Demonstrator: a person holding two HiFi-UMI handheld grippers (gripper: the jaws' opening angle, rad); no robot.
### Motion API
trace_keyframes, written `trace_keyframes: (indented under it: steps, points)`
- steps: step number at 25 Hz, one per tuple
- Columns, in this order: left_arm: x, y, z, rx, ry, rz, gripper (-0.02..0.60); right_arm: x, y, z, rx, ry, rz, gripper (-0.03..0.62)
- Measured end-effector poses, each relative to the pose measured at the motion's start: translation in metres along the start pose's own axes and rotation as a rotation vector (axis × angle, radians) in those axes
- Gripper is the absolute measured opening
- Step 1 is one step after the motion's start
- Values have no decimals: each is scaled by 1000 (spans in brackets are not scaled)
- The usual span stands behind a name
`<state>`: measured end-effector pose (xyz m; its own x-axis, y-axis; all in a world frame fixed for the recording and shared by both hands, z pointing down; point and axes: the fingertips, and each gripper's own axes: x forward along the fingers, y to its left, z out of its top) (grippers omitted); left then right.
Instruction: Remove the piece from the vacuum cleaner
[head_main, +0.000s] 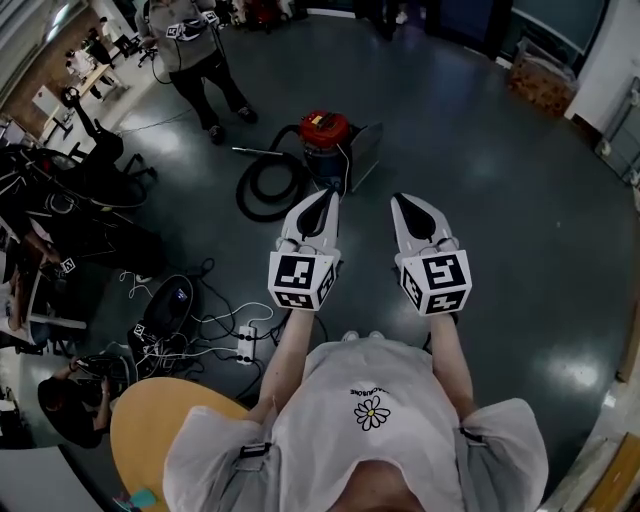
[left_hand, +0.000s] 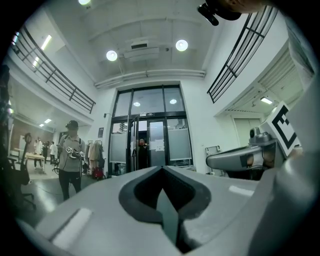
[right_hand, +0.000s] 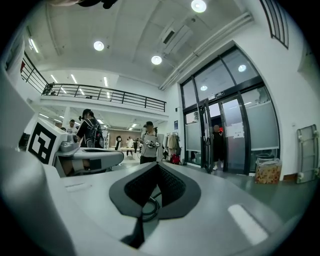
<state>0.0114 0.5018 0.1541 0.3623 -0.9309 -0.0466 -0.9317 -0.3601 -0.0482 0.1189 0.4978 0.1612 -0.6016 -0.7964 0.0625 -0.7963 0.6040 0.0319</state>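
Facing the red-topped vacuum cleaner (head_main: 325, 138), which stands on the floor at twelve o'clock and well apart from both tools, the person holds the left gripper (head_main: 329, 196) and right gripper (head_main: 403, 200) level and side by side. Each has its jaws pressed together on nothing, likely because no reach has begun. The black hose (head_main: 244, 190) coils at eight o'clock of the canister.
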Motion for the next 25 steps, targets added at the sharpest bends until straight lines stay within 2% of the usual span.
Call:
trace_keyframes:
  steps: [7,12,15,18,22,25]
  points:
    - [10,-8,-15,-17,16,32,3,-3,-18,-23,28,27,37,21]
    - [28,-11,-7,27,7,11,3,5,-29,-27,13,37,79,21]
    - [39,1,-5,18,-16,22,3,16,-32,-20,-36,19,93,21]
    - [64,16,-11,2,-23,18,3,40,-47,-21,-73,19,71,21]
    - [94,41,-19,-5,-25,3,3,80,-59,-31,-43,46,76,21]
    - [122,75,-24,6,-34,10,3,127,-68,-32,-62,54,81,21]
